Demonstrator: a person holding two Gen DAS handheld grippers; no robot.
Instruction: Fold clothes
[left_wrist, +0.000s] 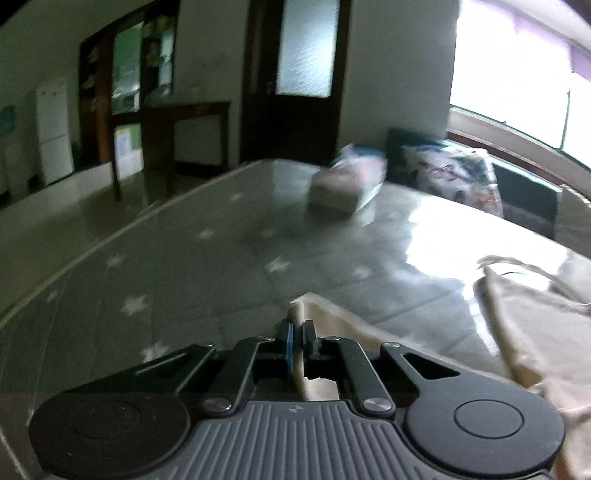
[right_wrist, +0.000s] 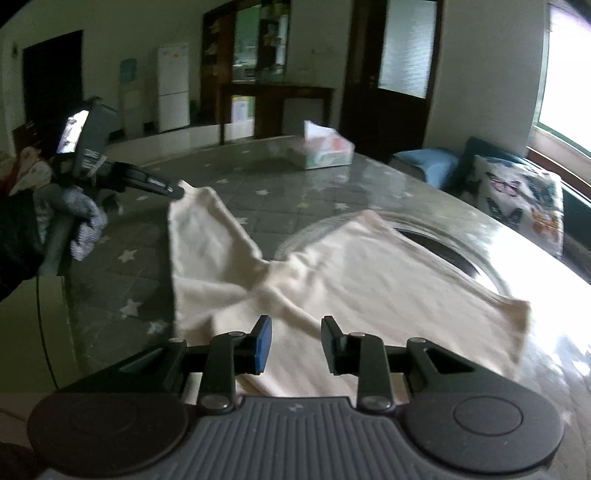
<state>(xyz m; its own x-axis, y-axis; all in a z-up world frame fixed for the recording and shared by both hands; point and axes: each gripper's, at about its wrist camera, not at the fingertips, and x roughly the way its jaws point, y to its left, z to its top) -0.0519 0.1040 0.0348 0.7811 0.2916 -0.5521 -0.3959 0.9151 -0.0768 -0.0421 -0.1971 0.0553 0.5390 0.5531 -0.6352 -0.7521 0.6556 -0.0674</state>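
A cream garment (right_wrist: 369, 273) lies spread on the star-patterned table (right_wrist: 236, 184), with one corner lifted at the left. My left gripper (left_wrist: 300, 326) is shut on that corner of the cream garment (left_wrist: 332, 321). It also shows in the right wrist view (right_wrist: 179, 192), holding the cloth's corner up above the table. My right gripper (right_wrist: 295, 341) is open and empty, just above the garment's near edge. The cloth passes under its fingers.
A tissue box (right_wrist: 325, 149) stands at the table's far side and also shows in the left wrist view (left_wrist: 347, 184). A round glass turntable (right_wrist: 443, 243) lies under the garment. A butterfly cushion (right_wrist: 517, 195) sits on a seat to the right. Behind are a dark door and a white fridge.
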